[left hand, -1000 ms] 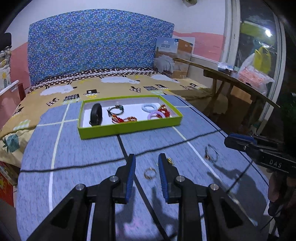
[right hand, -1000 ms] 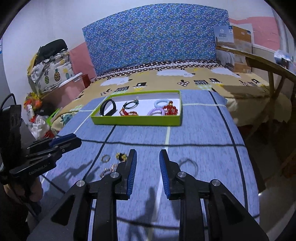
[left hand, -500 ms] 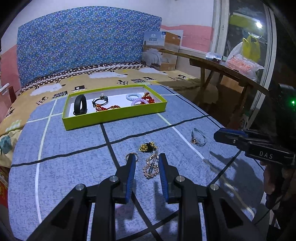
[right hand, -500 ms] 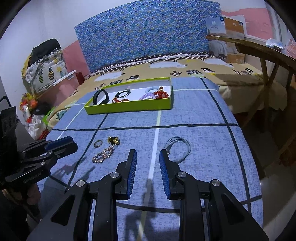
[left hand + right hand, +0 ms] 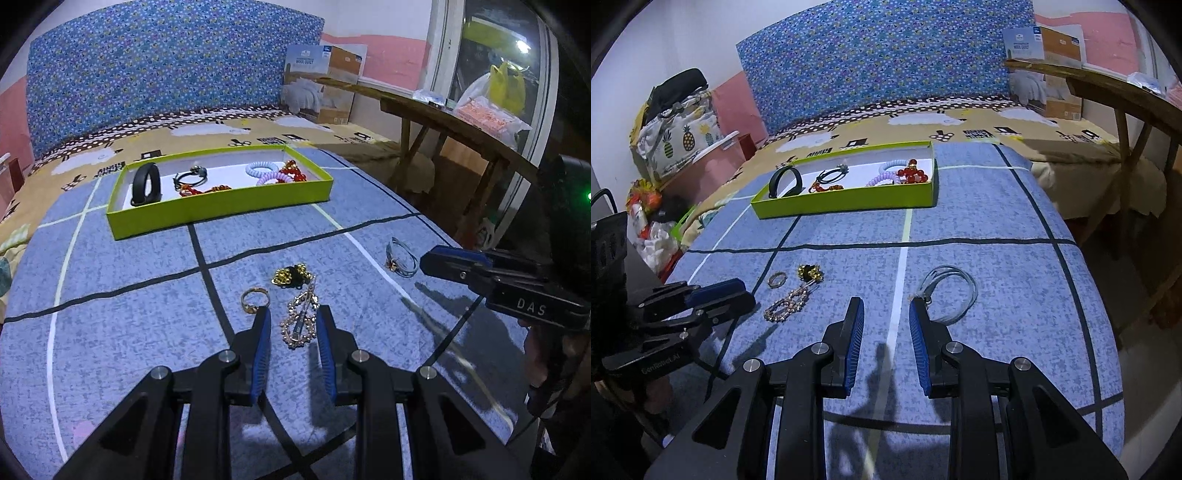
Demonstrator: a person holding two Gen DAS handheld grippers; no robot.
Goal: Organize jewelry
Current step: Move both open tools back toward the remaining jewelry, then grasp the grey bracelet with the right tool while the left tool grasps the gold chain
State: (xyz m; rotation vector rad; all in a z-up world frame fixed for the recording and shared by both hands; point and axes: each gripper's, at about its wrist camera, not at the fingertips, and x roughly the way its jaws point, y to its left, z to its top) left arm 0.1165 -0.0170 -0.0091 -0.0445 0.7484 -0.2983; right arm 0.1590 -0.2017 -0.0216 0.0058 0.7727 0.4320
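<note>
— Support: bed, covered near end with blue mottled blanket, gridded in dark and pale lines; beyond it, tan sheet with sheep and house print.

— Directly on blanket?

— Far side: green tray, shallow, long side facing near edge. Nearer, loose pieces: gold ring; just right of it, black-and-gold beaded cluster; below that, gold chain bracelet, touching or nearly touching cluster, hard to tell. Well apart to the right, pale blue cord bracelet, looped, small charm at one end.

— Ring and chain touching?

— Apart. Narrow gap of blanket between.
</note>
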